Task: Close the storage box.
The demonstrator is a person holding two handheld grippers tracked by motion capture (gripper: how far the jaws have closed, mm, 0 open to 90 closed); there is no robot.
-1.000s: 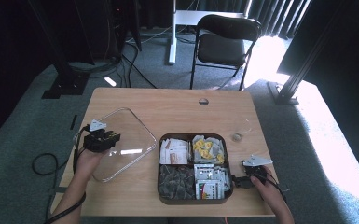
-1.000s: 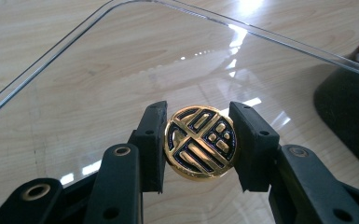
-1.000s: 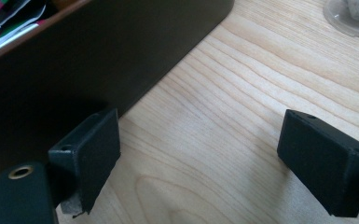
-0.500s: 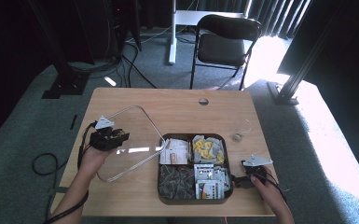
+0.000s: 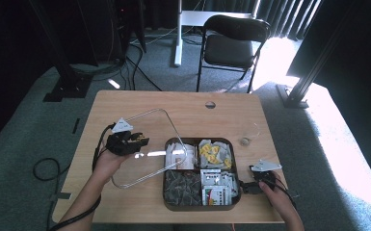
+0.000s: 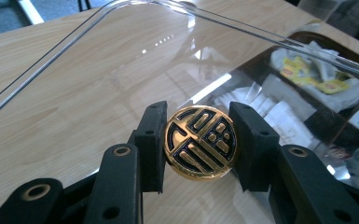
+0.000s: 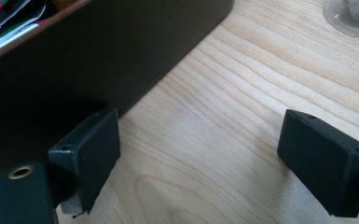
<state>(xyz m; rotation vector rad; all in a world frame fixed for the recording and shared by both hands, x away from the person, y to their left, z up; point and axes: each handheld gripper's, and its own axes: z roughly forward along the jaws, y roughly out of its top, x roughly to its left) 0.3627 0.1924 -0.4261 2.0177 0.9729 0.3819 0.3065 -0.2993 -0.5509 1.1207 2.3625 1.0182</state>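
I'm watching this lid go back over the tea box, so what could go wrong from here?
The left hand-held gripper holds the clear lid only by its round gold knob, so the lid could swivel or slip. One corner of the lid already overlaps the compartment box, where it might snag on the rim or on the packets that stick up. The right hand-held gripper stands open beside the box wall without holding it, so a bump could shove the box.

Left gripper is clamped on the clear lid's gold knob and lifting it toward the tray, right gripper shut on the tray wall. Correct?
Not quite. The right gripper is open: the right gripper view shows its jaws wide apart over bare table, beside the tray. The left gripper does clamp the lid's gold knob.
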